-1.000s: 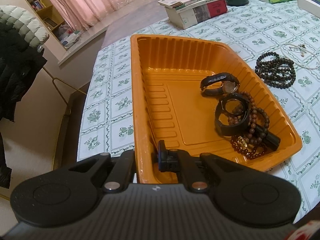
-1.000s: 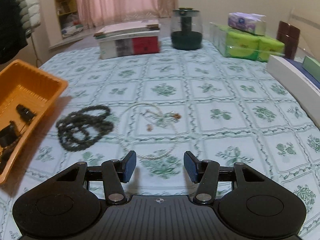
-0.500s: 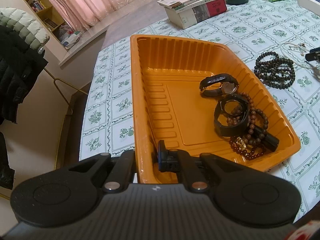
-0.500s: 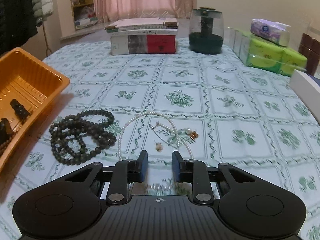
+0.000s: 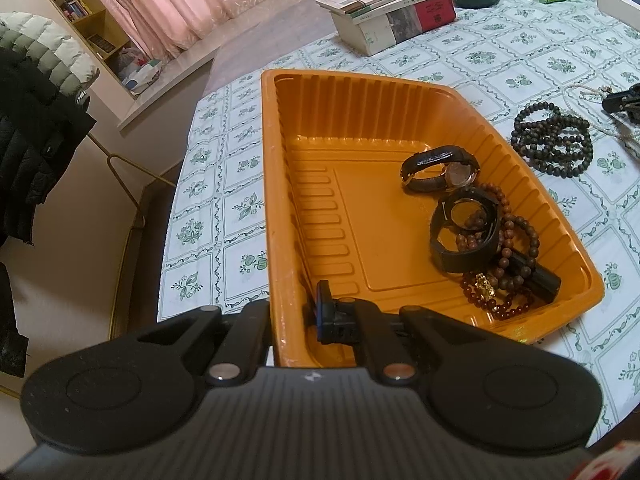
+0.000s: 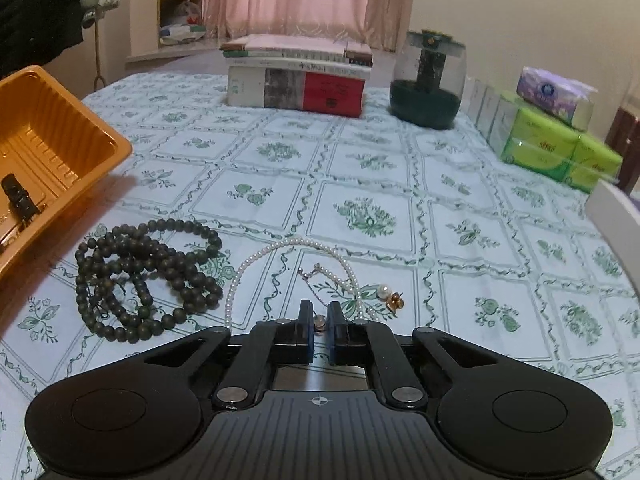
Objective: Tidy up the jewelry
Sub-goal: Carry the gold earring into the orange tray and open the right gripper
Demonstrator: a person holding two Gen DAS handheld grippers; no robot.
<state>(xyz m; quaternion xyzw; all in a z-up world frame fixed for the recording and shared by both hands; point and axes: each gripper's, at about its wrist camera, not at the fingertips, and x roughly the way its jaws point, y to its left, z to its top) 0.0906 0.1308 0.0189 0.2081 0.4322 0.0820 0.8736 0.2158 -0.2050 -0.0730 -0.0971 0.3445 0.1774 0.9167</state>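
Right gripper (image 6: 319, 328): nearly together around a small pendant (image 6: 319, 322); grip unclear.
Chain (image 6: 314, 288): ran from the gripper toward 12 o'clock into the pearl necklace (image 6: 280, 245).
Tray (image 6: 72, 136): at 10 o'clock.
Left gripper (image 5: 294, 312): clamped on the tray wall.
Nearer hand: right.

Your left tool (image 5: 294, 312) is clamped on the near wall of the orange tray (image 5: 276, 240), one finger on each side. Your right tool (image 6: 319, 322) sits low, its fingers nearly together around a small pendant (image 6: 319, 321).
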